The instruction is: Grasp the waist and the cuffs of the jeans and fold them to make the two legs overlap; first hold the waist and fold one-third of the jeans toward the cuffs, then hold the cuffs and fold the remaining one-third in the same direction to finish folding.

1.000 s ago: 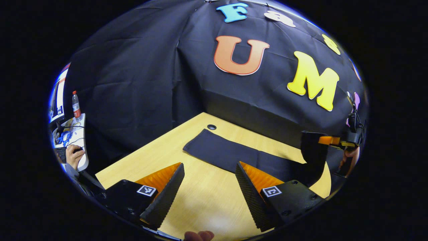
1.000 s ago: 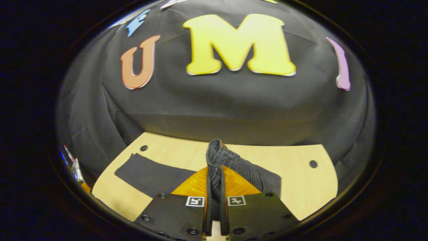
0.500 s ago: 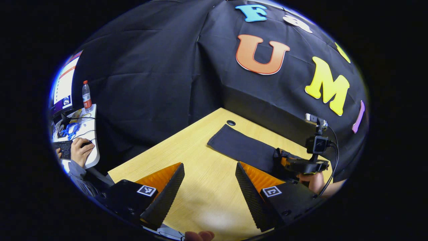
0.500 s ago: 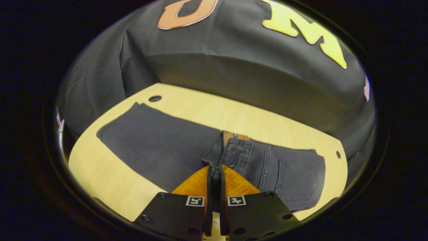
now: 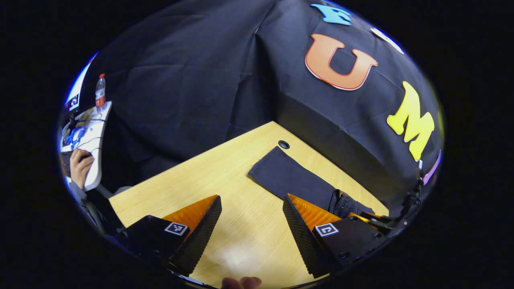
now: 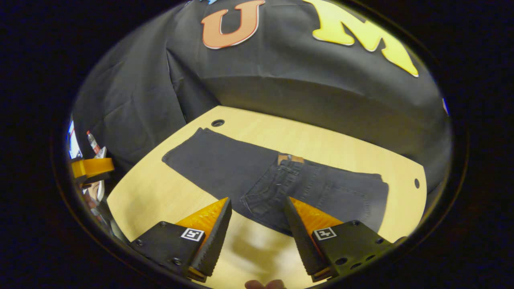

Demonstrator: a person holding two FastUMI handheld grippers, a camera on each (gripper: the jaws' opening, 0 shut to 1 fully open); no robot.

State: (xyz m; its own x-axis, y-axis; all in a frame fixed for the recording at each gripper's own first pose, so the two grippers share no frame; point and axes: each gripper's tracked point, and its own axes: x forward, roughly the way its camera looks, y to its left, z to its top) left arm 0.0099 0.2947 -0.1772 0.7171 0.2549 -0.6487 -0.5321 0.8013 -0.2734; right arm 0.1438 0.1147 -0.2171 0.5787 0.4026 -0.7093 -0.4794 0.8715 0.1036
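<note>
Nearest in the right gripper view, the right gripper hovers with its jaws spread wide and holding nothing, just above the near edge of the dark jeans. These lie flat on the pale wooden table, legs stacked one on the other, with the waist folded over onto the legs so that a back pocket faces up. Judging from this, the waist fold looks done and the cuff fold remains. One risk is that the loose folded flap slides or springs open if a finger brushes it in passing; another is that a pinch at the cuffs catches only the top layer, so the legs drift out of line. In the left gripper view, the left gripper also stands wide open and empty over bare table, well apart from the cuffs, which lie near a round cable hole by the table's far edge. Nothing lies between that gripper and the cuffs. Farther off to the left, beyond the table, a person's hand rests at a white side desk with a plastic bottle on it. Black cloth walls close the booth behind.
</note>
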